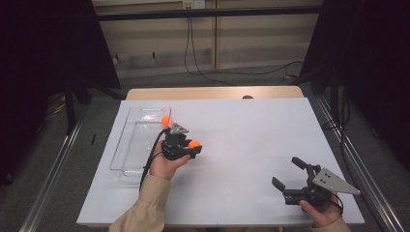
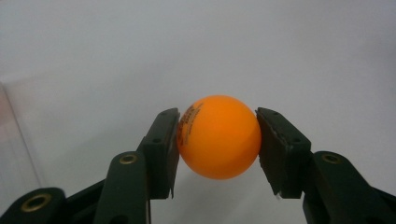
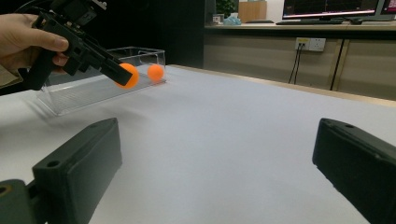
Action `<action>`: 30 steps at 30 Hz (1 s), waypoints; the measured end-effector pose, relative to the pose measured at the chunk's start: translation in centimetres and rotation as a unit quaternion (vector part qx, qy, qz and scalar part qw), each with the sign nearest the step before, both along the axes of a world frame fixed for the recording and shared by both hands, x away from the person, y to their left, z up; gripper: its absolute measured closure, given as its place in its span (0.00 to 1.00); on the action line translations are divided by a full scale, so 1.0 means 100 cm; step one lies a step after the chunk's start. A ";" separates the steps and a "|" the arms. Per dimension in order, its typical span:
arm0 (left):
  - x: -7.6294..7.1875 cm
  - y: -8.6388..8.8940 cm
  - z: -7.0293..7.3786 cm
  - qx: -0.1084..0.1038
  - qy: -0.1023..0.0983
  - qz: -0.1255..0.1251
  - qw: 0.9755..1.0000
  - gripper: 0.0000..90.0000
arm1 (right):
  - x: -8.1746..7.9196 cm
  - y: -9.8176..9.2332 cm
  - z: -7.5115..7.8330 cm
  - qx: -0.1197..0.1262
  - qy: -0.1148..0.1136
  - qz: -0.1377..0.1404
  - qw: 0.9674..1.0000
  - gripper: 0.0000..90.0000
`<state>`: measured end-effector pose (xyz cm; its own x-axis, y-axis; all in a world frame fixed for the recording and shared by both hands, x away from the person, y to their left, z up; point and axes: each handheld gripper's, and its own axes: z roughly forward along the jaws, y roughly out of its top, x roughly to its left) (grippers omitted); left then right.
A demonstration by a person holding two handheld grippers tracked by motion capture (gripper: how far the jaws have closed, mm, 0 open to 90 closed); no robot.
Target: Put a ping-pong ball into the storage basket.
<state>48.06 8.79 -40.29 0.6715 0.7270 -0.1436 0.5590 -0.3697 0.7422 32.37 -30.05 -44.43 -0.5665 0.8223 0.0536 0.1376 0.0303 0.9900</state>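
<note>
The left gripper (image 1: 193, 145) was clamped tight, raised off the surface, while the right gripper (image 1: 288, 172) rested low with jaws spread wide.

Tan sleeves; each black claw (image 1: 194, 146) trails a black cable and bears a grey three-cornered plate.

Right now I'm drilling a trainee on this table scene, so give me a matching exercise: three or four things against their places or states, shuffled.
Things:
1. left gripper
2. right gripper
3. second orange ball
4. clear plastic tray

States:
a. inside the tray, at its far end
b. jaws wide apart, nothing between them
c. shut on an orange ping-pong ball
d. on the white table at its left side

Pairs: 1-c, 2-b, 3-a, 4-d
</note>
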 end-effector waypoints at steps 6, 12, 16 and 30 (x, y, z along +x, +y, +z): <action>0.001 0.003 0.001 0.000 0.001 0.000 1.000 0.57 | 0.000 0.000 0.000 0.000 0.002 0.001 1.000 0.01; 0.001 0.006 0.002 -0.003 0.006 -0.001 1.000 0.57 | 0.000 0.000 0.000 0.002 0.002 -0.001 1.000 0.01; 0.001 0.008 0.004 0.001 0.003 0.000 1.000 0.57 | 0.000 0.000 0.000 0.002 0.002 -0.002 1.000 0.01; 0.001 0.013 0.008 0.001 0.006 0.003 1.000 0.57 | 0.000 0.000 0.000 0.001 0.001 0.000 1.000 0.01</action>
